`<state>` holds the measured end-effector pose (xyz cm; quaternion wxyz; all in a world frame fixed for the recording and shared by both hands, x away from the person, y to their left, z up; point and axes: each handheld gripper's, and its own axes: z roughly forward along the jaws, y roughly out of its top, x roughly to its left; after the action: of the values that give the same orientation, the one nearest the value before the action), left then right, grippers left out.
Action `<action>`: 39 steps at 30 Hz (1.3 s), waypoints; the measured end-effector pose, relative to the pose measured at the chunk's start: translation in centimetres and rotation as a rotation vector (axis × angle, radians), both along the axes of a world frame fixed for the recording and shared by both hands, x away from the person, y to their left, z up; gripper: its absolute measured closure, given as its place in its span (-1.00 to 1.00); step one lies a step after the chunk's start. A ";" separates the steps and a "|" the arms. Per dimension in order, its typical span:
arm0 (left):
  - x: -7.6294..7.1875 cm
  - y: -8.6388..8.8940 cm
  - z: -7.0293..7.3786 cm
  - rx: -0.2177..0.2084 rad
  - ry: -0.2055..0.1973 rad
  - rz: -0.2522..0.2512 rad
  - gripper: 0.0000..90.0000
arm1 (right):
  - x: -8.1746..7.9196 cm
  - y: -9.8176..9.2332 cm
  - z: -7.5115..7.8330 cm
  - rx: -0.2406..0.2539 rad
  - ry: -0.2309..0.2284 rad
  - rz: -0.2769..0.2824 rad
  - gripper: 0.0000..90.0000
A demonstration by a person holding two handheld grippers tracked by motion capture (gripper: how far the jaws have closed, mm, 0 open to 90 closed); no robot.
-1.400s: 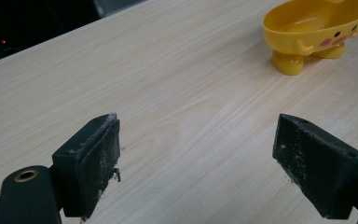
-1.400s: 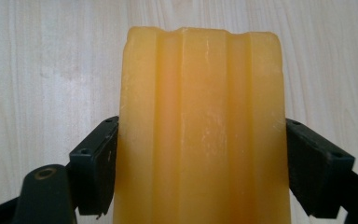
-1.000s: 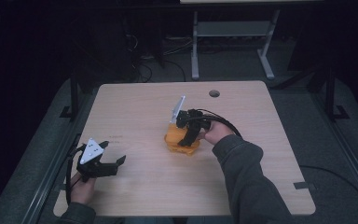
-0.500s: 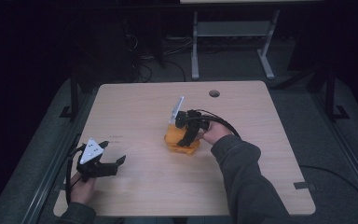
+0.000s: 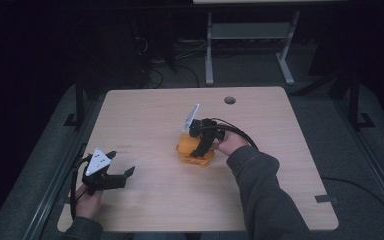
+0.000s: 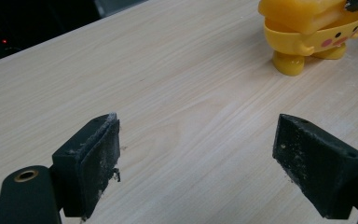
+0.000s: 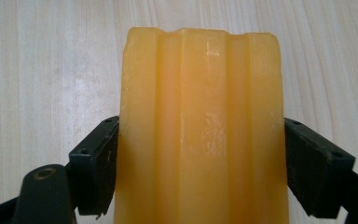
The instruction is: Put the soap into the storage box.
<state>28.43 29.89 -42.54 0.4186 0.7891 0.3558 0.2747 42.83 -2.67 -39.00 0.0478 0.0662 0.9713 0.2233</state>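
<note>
Yellow duck-shaped toy point(image 5: 194, 151) stands upright near counter point(image 5: 290, 180) centre, just below cable hole point(image 5: 229, 100). Right gripper point(image 5: 200, 150) over toy from above, jaws pressed on both flanks of toy's ribbed yellow top point(image 7: 200, 126). Versus a second ago: gripper and toy sit a touch lower, toy on counter; likely grip settling, no lift yet. Left gripper point(image 5: 120, 172) well left of toy, jaws wide apart, empty, unmoved.
</note>
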 end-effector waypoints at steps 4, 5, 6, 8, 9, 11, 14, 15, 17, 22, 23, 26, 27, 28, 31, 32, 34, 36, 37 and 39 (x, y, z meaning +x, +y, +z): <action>0.0 0.0 0.0 0.002 0.001 -0.001 -0.69 | 0.1 -0.2 -0.1 0.021 0.022 -0.021 -0.55; 0.0 0.0 0.0 0.001 0.001 -0.001 -0.69 | 0.2 -0.2 -0.1 0.025 0.021 -0.021 -0.56; 0.0 0.0 0.0 0.000 0.001 -0.001 -0.69 | 0.2 -0.3 -0.1 0.026 0.024 -0.025 -0.56; 0.0 0.0 0.0 0.001 0.001 -0.001 -0.69 | 0.2 -0.3 -0.2 0.026 0.030 -0.037 -0.57; 0.0 0.0 0.0 0.001 0.001 -0.001 -0.69 | 0.2 -0.3 -0.2 0.026 0.030 -0.037 -0.57; 0.0 0.0 0.0 0.002 0.001 0.000 -0.69 | 0.1 -0.3 -0.2 0.021 0.030 -0.053 -0.59; 0.0 0.0 0.0 0.001 0.001 -0.001 -0.69 | -0.2 -0.4 -0.3 0.030 0.016 -0.059 -0.61; 0.0 0.0 0.0 0.001 0.001 -0.001 -0.69 | -0.2 -0.4 -0.3 0.030 0.016 -0.059 -0.61; 0.0 -0.1 0.0 0.004 0.003 -0.003 -0.69 | -0.3 -0.5 -0.5 0.022 0.011 -0.060 -0.62; 0.0 -0.1 0.0 0.005 0.003 -0.002 -0.69 | -0.3 -0.7 -0.4 0.034 0.014 -0.064 -0.58; 0.0 -0.1 0.0 0.005 0.003 -0.002 -0.69 | -0.3 -0.7 -0.4 0.034 0.014 -0.064 -0.58; 0.0 -0.1 0.0 0.007 0.003 -0.003 -0.69 | -0.2 -0.7 -0.4 0.032 0.018 -0.068 -0.59; 0.0 -0.1 0.0 0.007 0.003 -0.003 -0.69 | -0.3 -0.7 -0.4 0.030 0.013 -0.065 -0.59; 0.0 -0.1 0.0 0.005 0.002 -0.003 -0.69 | -0.3 -0.8 -0.4 0.032 0.010 -0.062 -0.59; 0.0 -0.1 0.0 0.002 0.005 -0.002 -0.69 | -0.4 -1.0 -0.1 0.043 0.006 -0.066 -0.59; 0.0 -0.1 0.0 0.003 0.002 -0.002 -0.69 | -0.5 -1.1 0.0 0.046 -0.002 -0.066 -0.59; 0.0 -0.1 0.0 0.004 0.003 -0.002 -0.69 | -0.7 -1.3 0.2 0.049 0.000 -0.072 -0.60; 0.0 -0.1 0.0 0.006 0.002 -0.003 -0.69 | -0.9 -1.5 0.4 0.047 -0.006 -0.072 -0.59; 0.0 -0.1 0.0 0.006 0.002 -0.003 -0.69 | -0.9 -1.6 0.5 0.050 -0.007 -0.073 -0.60; 0.0 -0.1 0.0 0.005 0.003 -0.002 -0.69 | -1.0 -1.9 0.7 0.057 -0.012 -0.076 -0.59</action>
<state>28.45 29.76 -42.58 0.4162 0.7912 0.3548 0.2738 41.86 -4.61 -38.34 0.0603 0.1029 0.9611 0.2492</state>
